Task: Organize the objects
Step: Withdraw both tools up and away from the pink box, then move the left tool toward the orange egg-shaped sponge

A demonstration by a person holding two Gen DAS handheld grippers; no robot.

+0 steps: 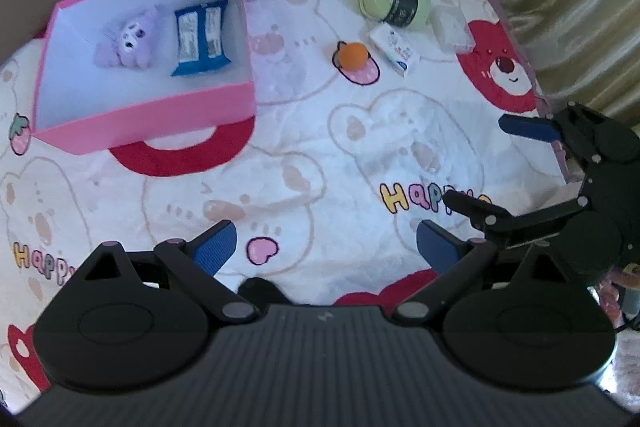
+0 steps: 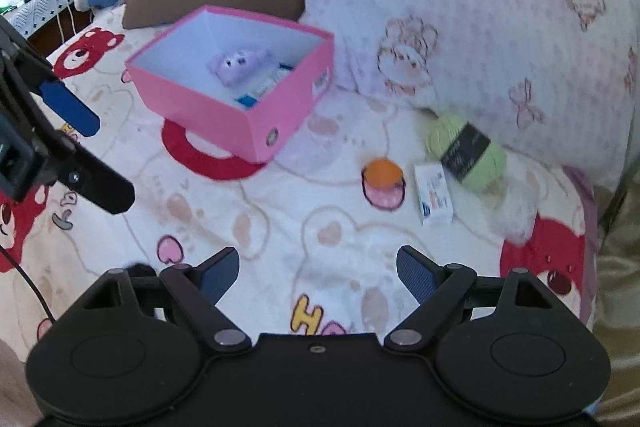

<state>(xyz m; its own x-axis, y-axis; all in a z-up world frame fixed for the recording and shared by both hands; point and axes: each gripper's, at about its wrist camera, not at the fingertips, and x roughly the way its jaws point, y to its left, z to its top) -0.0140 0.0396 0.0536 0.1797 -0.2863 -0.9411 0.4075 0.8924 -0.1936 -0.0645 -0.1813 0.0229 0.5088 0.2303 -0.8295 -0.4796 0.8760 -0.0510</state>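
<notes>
Left wrist view: left gripper hangs over the bed, fingers apart and empty, so does the right gripper, probably lining up a pick. Ball, orange and round, sits at 12 o'clock, near a carton and green yarn. Pink box at 10 o'clock already holds a purple plush and blue packet.

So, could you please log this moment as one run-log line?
left gripper: open, empty | right gripper: open, empty | pink box: holds purple plush, blue packet | bed: orange ball, white carton, green yarn
</notes>
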